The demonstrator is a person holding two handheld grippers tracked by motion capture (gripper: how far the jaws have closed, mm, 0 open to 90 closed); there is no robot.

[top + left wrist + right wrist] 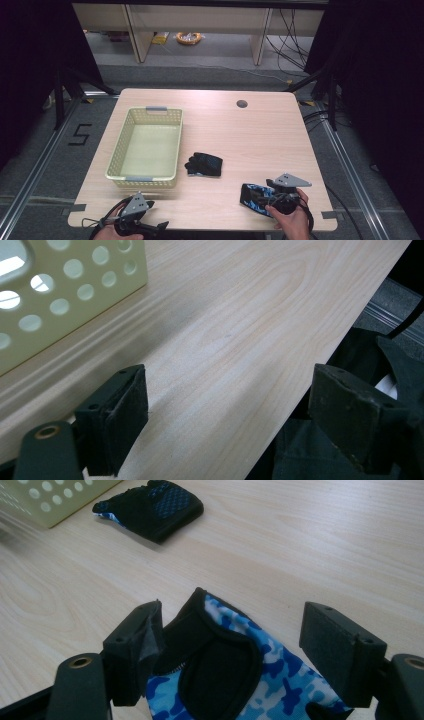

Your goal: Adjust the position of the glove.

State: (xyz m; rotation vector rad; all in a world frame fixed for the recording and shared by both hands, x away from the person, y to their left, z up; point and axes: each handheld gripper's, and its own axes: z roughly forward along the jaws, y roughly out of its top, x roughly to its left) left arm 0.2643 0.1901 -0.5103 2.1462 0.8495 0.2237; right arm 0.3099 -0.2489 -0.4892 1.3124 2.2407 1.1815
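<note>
Near the tabletop's front right corner, right gripper (232, 652) jaws straddle the blue camo glove (240, 675), apart, ready to pinch; left gripper (227, 415) jaws apart, idle.

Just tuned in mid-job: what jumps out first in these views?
The blue camouflage glove at the table's near right, lying between the open jaws of the right gripper. A black glove lies mid-table beside the pale yellow basket at the left. The left gripper hangs open over the near edge.
</note>
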